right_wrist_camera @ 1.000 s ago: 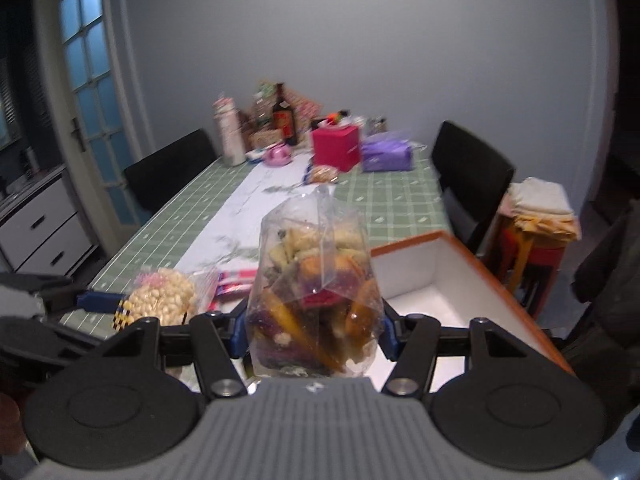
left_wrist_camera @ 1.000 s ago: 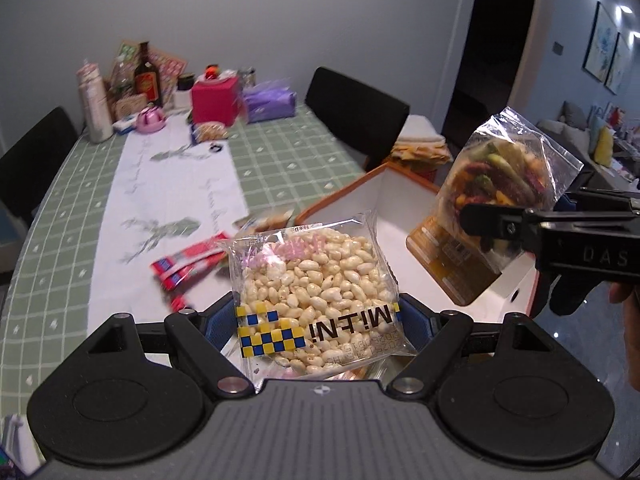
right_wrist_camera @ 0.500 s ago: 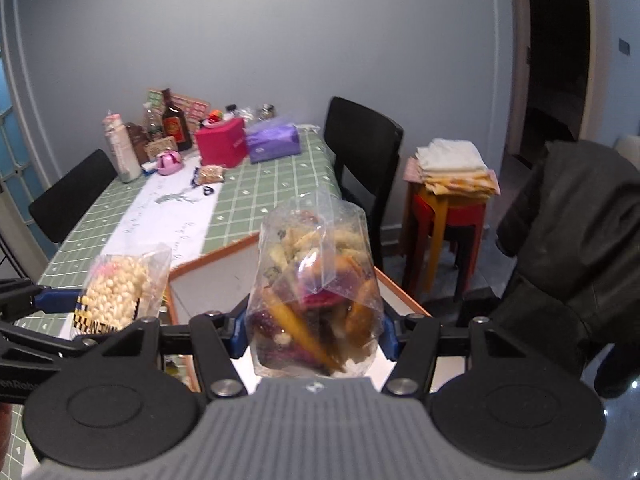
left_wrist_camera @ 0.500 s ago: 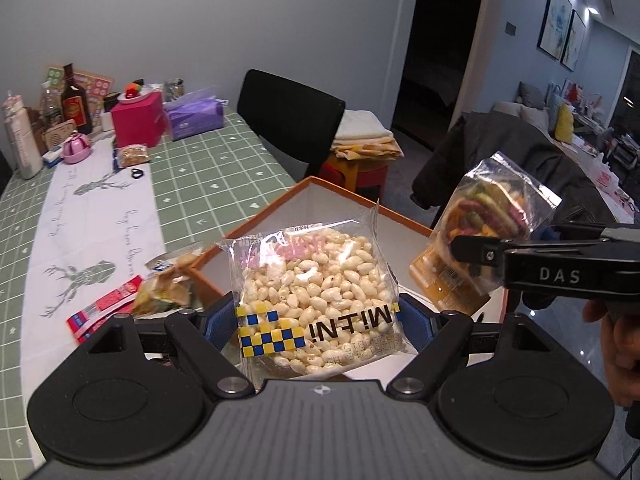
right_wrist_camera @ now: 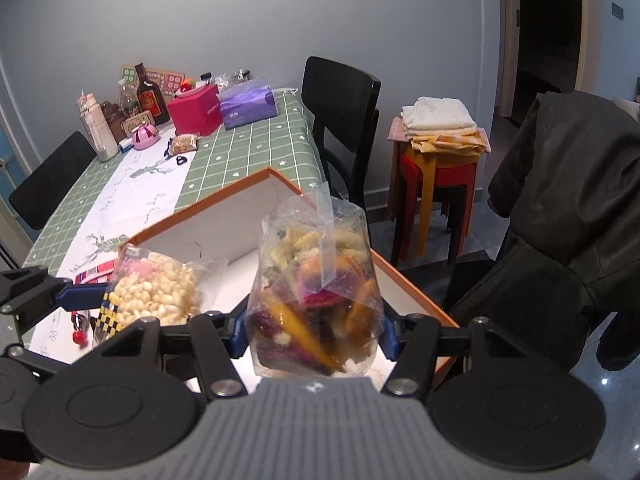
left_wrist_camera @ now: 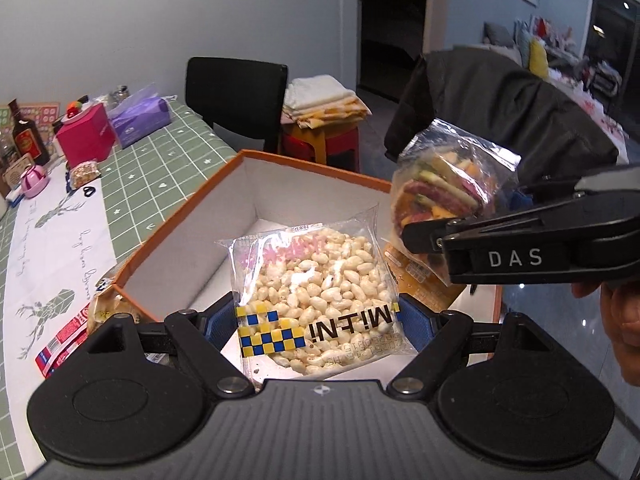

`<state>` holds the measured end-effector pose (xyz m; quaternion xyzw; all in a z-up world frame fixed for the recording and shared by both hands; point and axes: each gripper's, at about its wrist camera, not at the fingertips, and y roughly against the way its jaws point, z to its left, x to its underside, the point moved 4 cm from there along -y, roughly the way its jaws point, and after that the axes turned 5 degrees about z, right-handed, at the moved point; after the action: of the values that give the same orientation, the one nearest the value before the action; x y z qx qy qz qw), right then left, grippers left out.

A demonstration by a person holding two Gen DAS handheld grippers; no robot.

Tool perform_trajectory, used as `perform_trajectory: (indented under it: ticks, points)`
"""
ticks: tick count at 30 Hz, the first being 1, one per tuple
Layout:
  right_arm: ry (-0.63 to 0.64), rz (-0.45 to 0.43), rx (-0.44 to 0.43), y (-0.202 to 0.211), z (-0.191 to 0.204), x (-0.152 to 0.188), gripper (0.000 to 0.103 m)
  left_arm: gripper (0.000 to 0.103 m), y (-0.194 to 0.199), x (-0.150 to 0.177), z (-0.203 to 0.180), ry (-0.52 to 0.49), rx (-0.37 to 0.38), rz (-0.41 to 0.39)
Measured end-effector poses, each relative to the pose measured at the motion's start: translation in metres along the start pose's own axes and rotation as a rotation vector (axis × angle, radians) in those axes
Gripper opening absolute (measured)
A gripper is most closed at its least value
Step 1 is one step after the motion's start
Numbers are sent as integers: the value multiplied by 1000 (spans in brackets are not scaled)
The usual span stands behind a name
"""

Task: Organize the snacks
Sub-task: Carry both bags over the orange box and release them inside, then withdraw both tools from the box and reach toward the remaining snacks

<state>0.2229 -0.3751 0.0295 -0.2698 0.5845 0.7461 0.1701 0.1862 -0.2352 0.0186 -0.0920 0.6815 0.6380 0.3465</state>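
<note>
Between the left gripper's (left_wrist_camera: 316, 322) pads: puffed-snack packet (left_wrist_camera: 316, 292), pinched. In the right gripper (right_wrist_camera: 314, 338): mixed-chip bag (right_wrist_camera: 314, 300), clamped. Now over the orange-rimmed box (left_wrist_camera: 304, 196), no longer over the tablecloth (left_wrist_camera: 132, 184); probably ready to release inside.

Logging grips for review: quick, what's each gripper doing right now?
Left gripper: shut on the puffed-corn snack bag.
Right gripper: shut on the clear bag of mixed vegetable chips.
</note>
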Motion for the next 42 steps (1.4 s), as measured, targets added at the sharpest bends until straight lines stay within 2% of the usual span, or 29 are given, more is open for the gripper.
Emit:
perform_trajectory:
  ticks: [4, 9, 14, 18, 19, 22, 30, 35, 42]
  points:
    - [13, 39, -11, -15, -2, 4, 58, 96, -19, 3, -12, -84, -21, 45]
    - [46, 91, 8, -36, -2, 12, 57, 96, -34, 9, -10, -71, -14, 59]
    - [78, 149, 20, -52, 0, 22, 57, 95, -42, 15, -11, -130, -24, 88]
    - [137, 204, 24, -59, 4, 30, 57, 94, -52, 26, -16, -166, 27, 177]
    - [146, 215, 11, -58, 7, 31, 57, 93, -54, 31, -20, -195, 33, 197]
    - [186, 253, -11, -57, 14, 36, 57, 92, -55, 42, -29, -295, -13, 209]
    - [308, 325, -28, -53, 28, 49, 57, 92, -52, 55, -24, -305, 67, 313]
    - [338, 330, -12, -54, 33, 52, 59, 93, -52, 54, -20, -281, 67, 290]
    - [290, 257, -3, -41, 30, 41, 60, 93, -36, 41, -4, -195, 83, 207]
